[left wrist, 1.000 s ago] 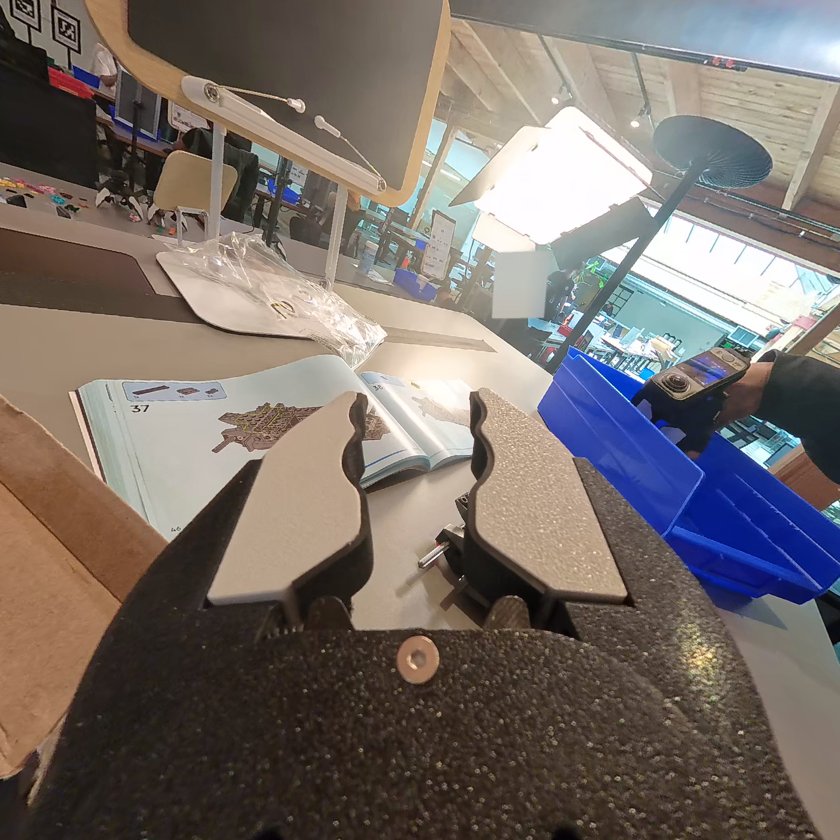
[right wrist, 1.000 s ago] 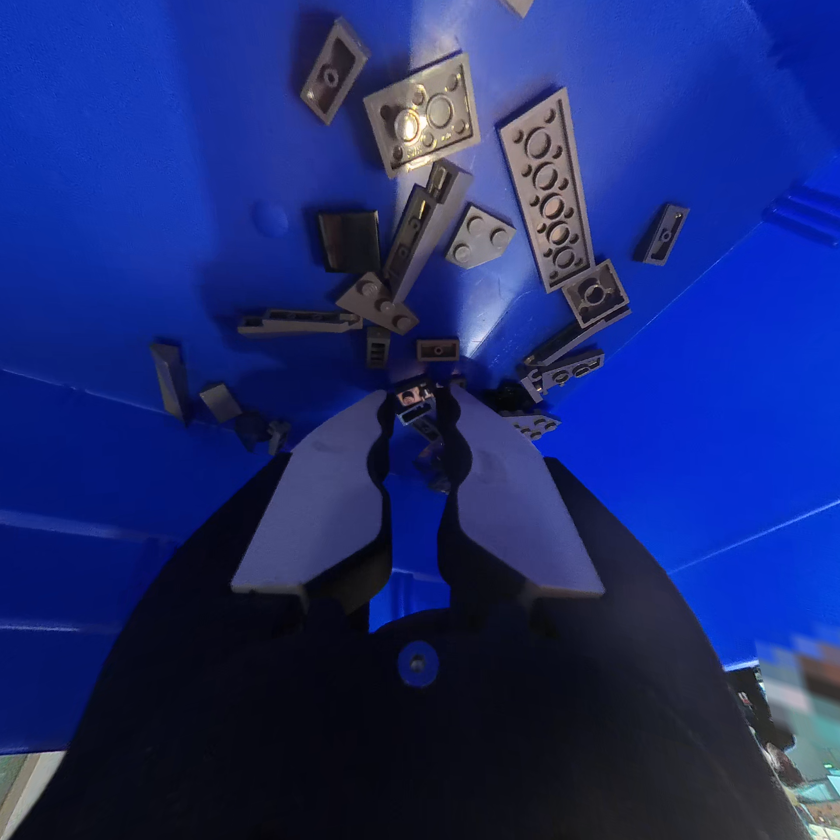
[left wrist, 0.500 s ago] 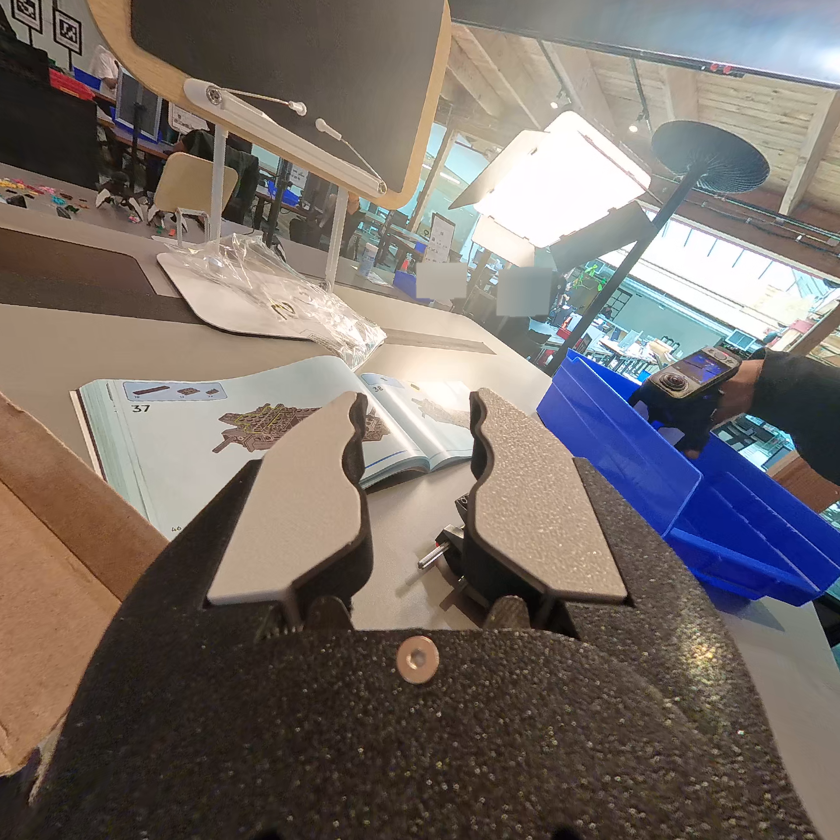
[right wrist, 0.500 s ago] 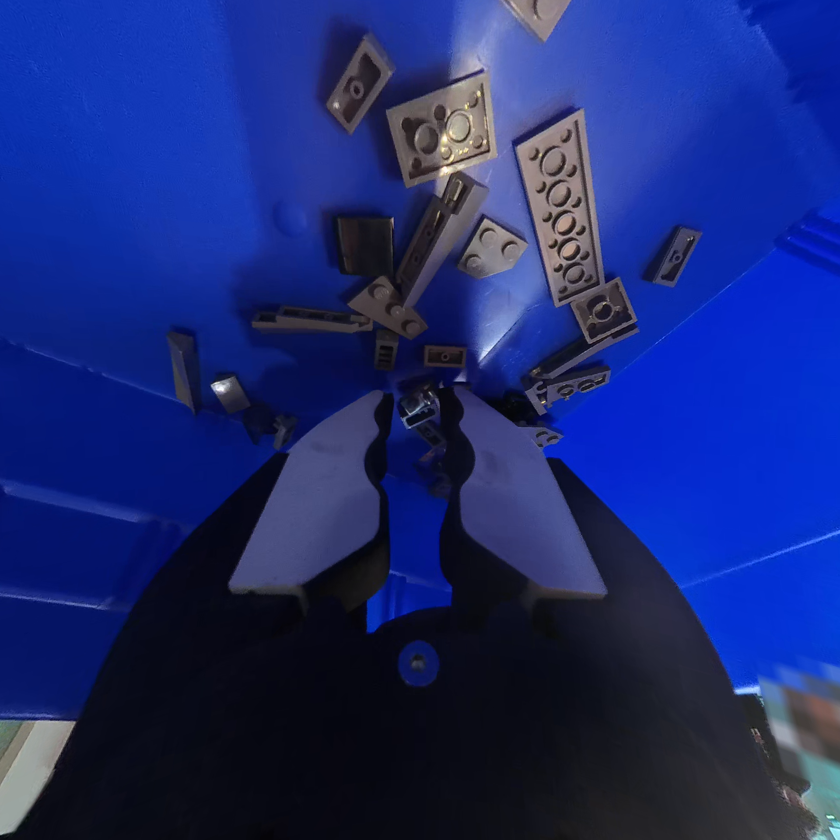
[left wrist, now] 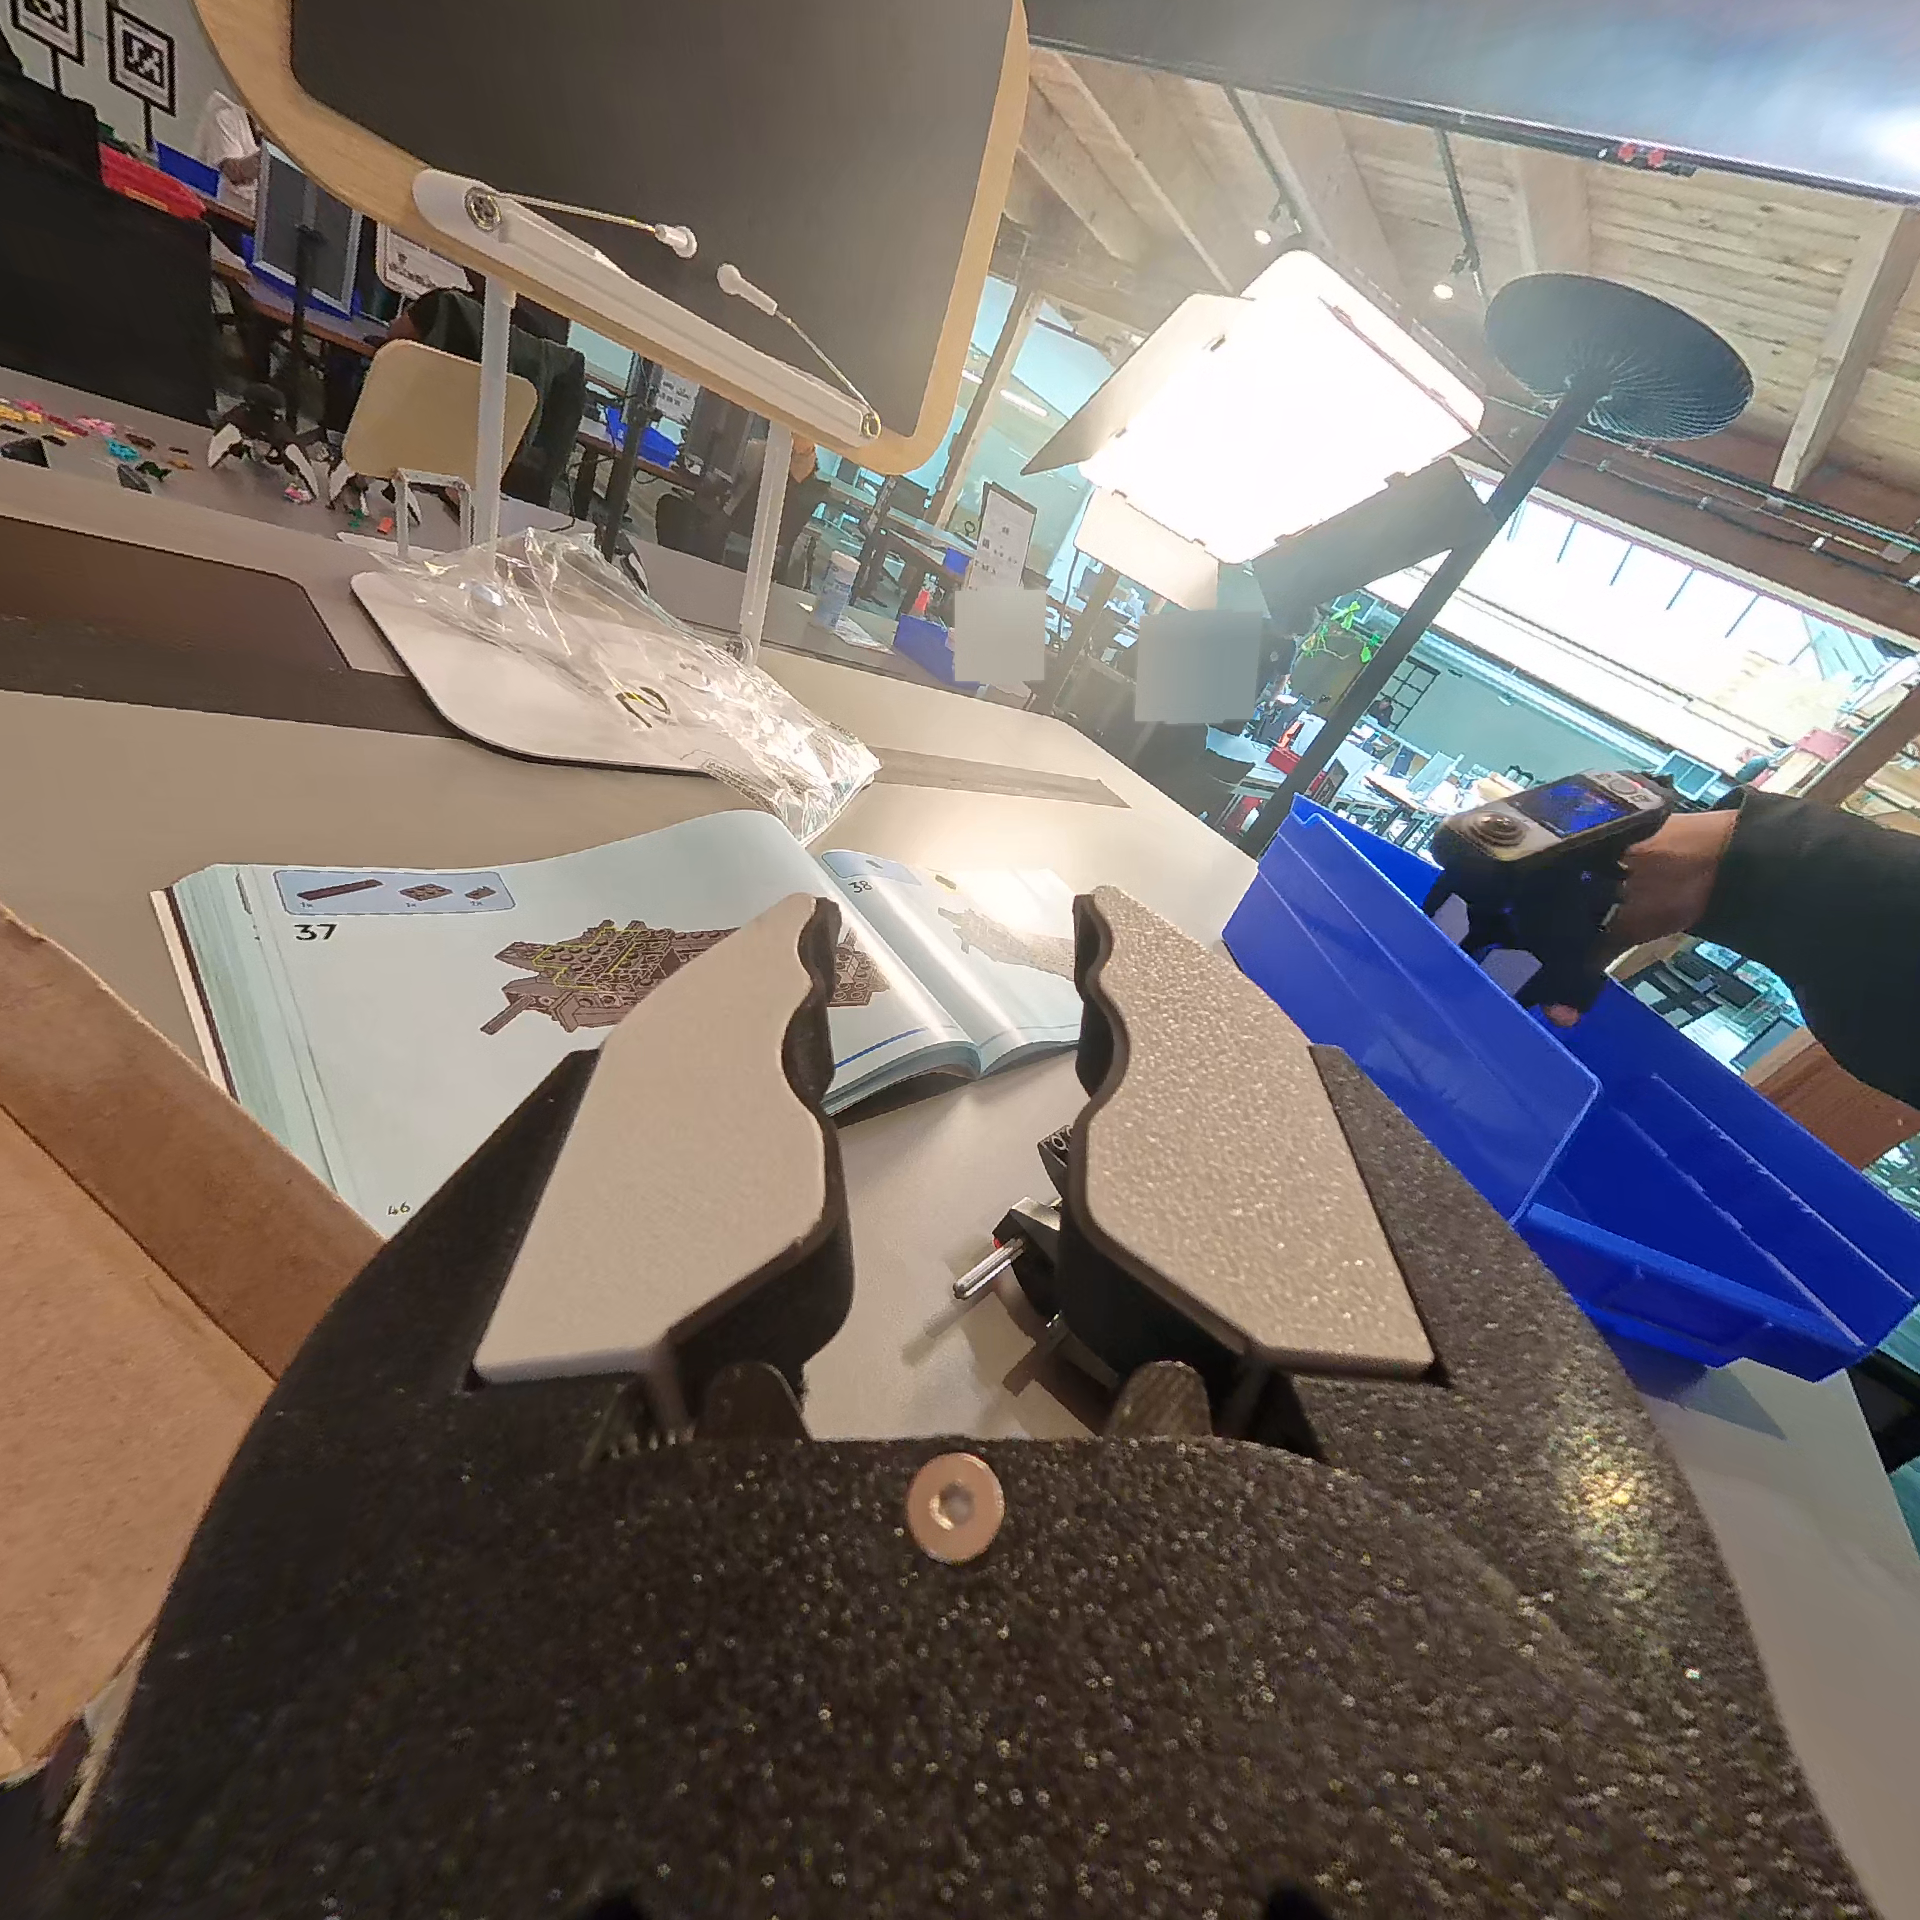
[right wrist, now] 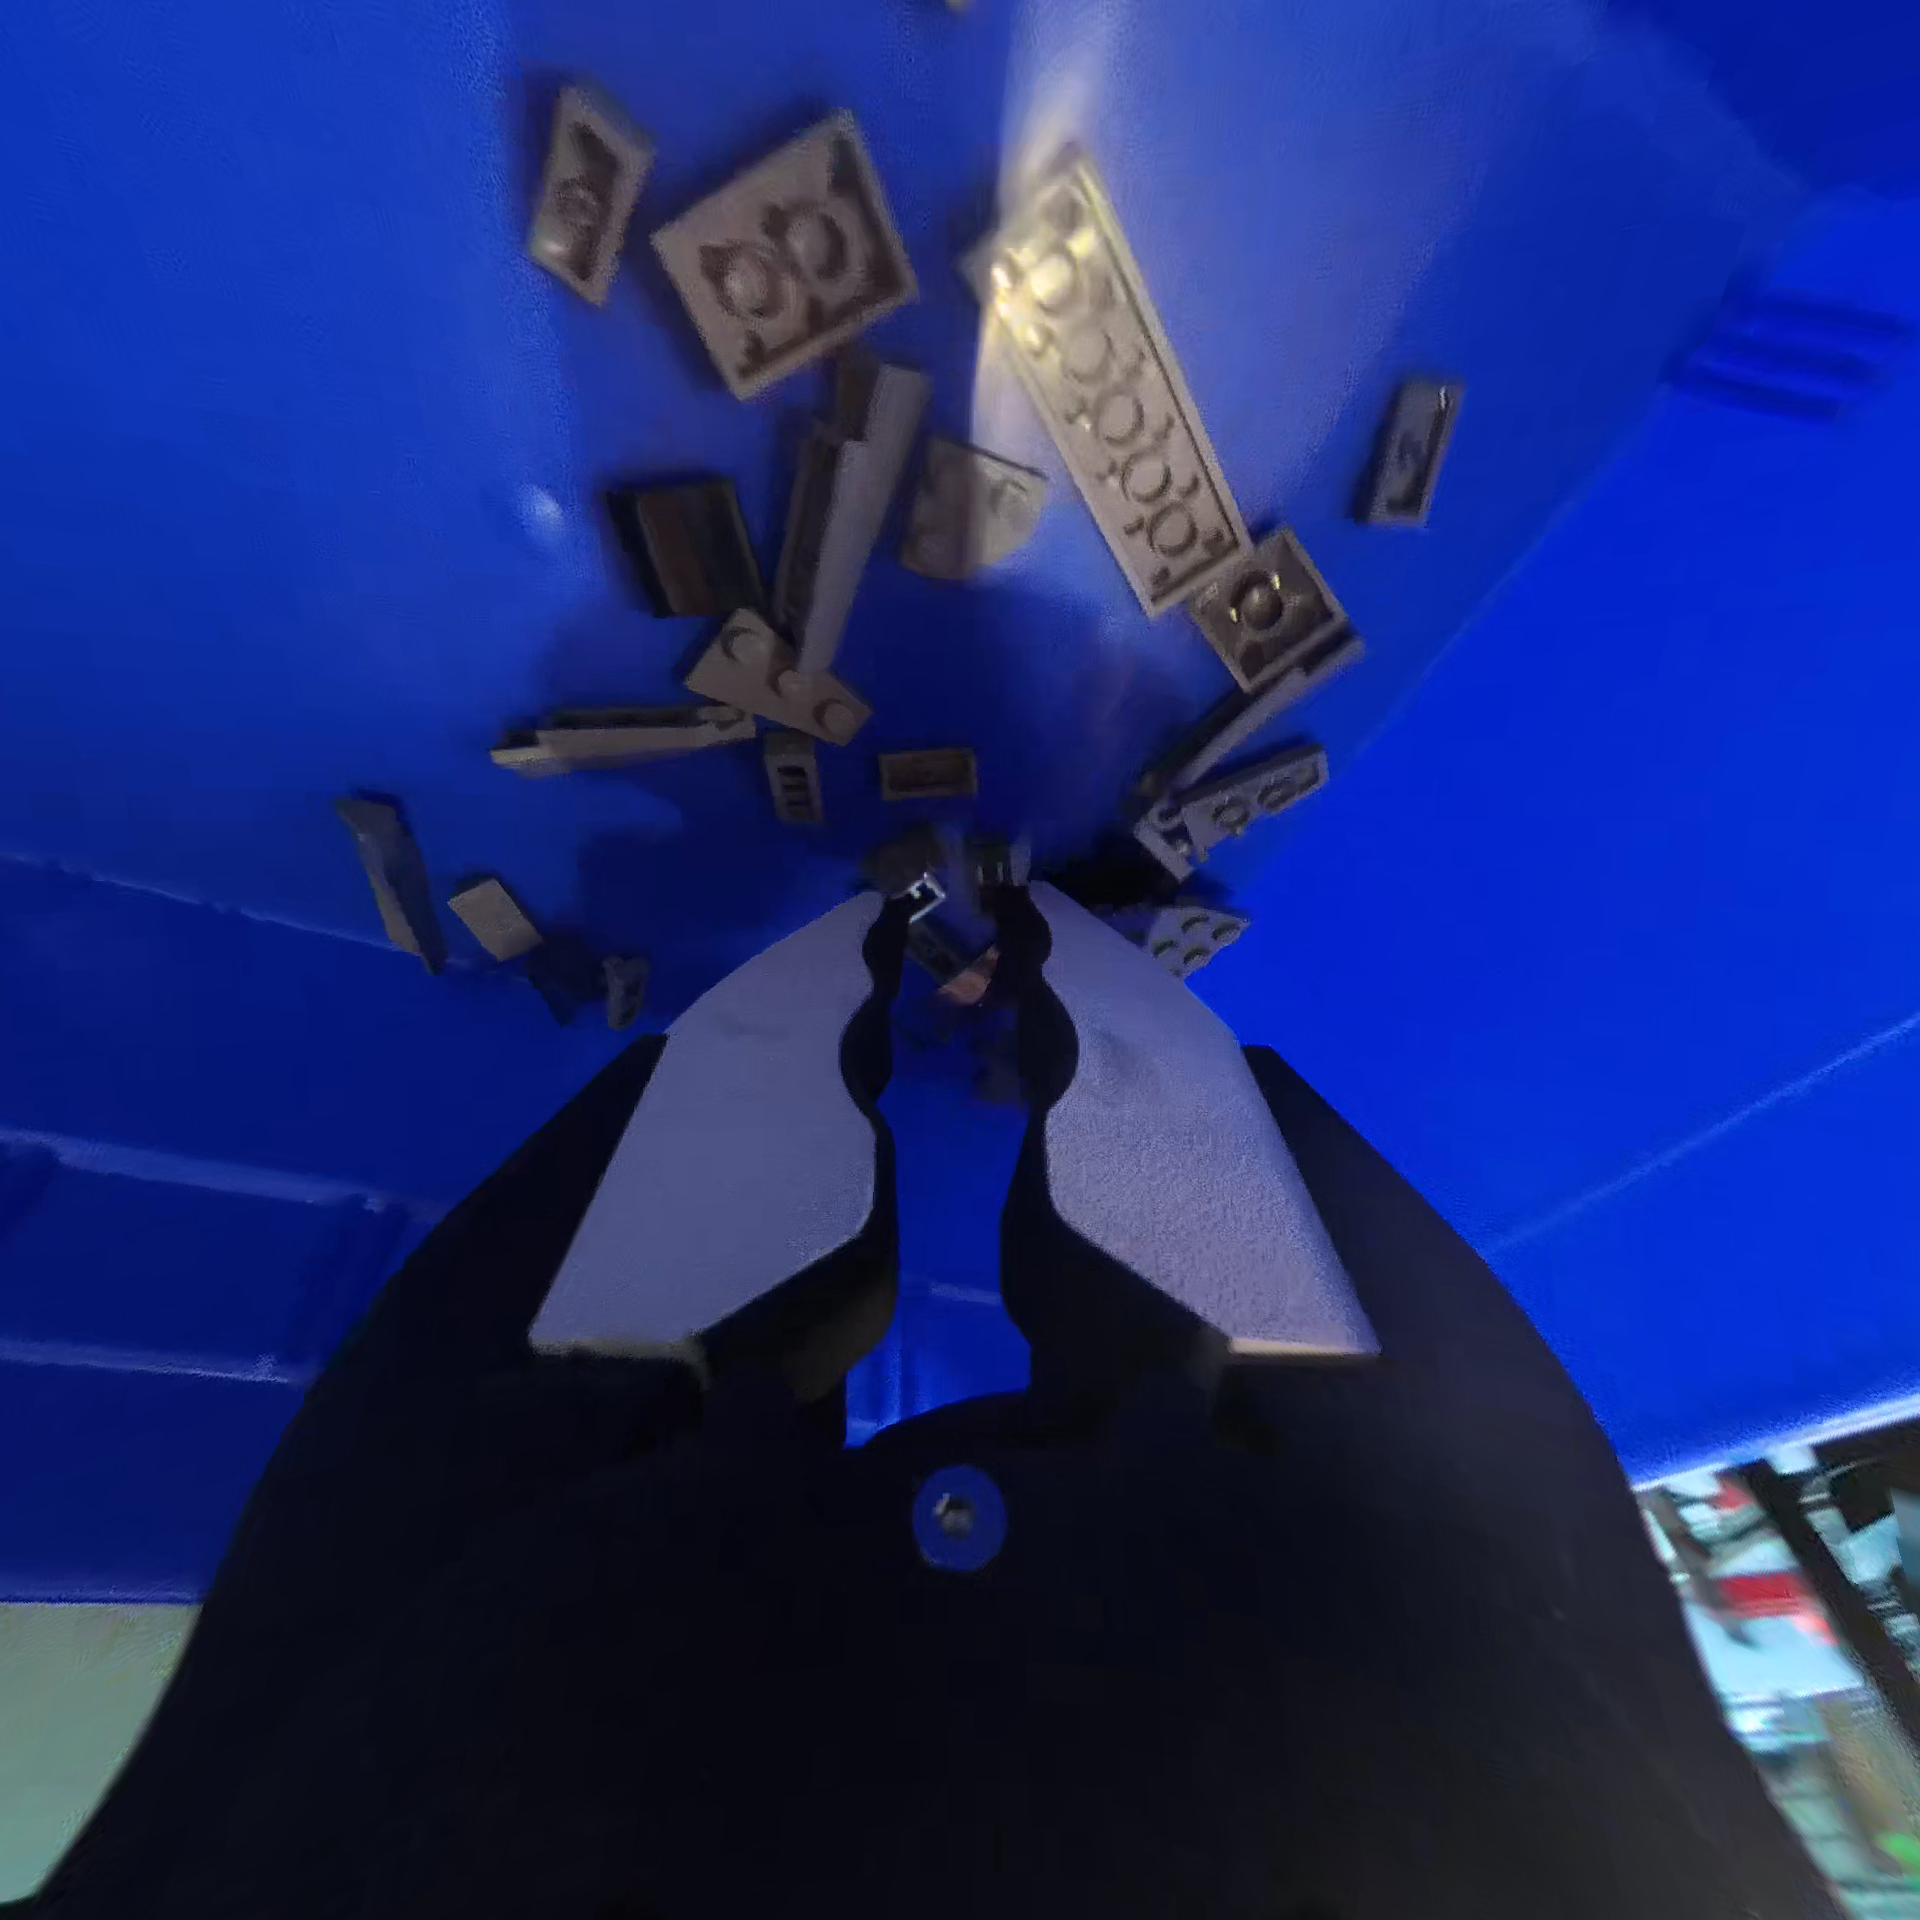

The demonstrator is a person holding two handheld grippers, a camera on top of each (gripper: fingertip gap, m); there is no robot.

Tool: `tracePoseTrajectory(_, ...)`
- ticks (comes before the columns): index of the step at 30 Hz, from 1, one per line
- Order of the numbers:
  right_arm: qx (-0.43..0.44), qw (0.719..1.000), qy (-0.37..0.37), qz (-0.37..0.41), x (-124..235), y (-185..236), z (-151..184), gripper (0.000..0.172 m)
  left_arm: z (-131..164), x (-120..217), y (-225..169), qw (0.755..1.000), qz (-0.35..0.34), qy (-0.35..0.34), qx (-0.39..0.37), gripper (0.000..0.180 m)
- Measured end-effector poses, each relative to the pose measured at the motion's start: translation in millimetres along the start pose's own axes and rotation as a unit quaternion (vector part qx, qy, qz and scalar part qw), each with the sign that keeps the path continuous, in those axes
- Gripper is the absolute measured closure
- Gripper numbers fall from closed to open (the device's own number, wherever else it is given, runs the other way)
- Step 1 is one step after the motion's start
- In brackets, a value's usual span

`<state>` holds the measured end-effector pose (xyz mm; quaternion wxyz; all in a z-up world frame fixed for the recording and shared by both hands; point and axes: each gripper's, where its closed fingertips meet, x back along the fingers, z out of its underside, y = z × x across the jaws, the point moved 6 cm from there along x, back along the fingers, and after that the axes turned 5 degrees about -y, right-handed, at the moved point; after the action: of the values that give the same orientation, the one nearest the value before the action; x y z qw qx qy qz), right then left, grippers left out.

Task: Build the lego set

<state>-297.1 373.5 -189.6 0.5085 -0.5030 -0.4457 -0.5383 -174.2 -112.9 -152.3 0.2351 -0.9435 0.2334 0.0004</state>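
Left gripper (left wrist: pixel 945 935), jaws wide apart and empty, hovers low over the grey table (left wrist: pixel 914 1340), beside a small black brick assembly with a metal pin (left wrist: pixel 1023 1242); beyond lies the open pale-blue instruction booklet (left wrist: pixel 436 987), flat for reading. Right gripper (right wrist: pixel 954 920) reaches into the blue plastic bin (right wrist: pixel 312 520), jaws nearly closed around a small dark brick piece (right wrist: pixel 940 935); firm pad contact cannot be told. Loose grey bricks (right wrist: pixel 1117 395) lie scattered farther in.

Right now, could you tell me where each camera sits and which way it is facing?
Left wrist view: on the left gripper, low over the grey table, facing the open instruction booklet; its open fingers show.
Right wrist view: on the right gripper, looking down into the blue bin at grey building pieces; its narrowly parted fingers show.
Shared: the left view shows the blue bin with the right gripper in it.
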Motion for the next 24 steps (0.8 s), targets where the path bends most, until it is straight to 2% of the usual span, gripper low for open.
tracePoseTrajectory(4,-0.114,0.993,-0.004,-0.032,-2.6,-1.8,3.4,0.156,0.2,-0.3,-0.3,1.0,0.0,0.001,-0.001,0.136)
tracePoseTrajectory(8,-0.163,0.985,-0.029,-0.041,1.0,-2.2,1.3,0.156,0.5,-0.7,-0.4,1.0,0.001,0.004,-0.001,0.136)
tracePoseTrajectory(20,-0.164,0.985,0.02,-0.056,-7.2,3.1,-1.4,0.156,1.1,-1.5,-0.8,1.0,0.002,0.008,-0.003,0.136)
tracePoseTrajectory(24,-0.156,0.986,0.016,-0.056,-7.5,5.1,-7.2,0.157,1.2,-1.5,-1.2,1.0,0.003,0.009,-0.004,0.136)
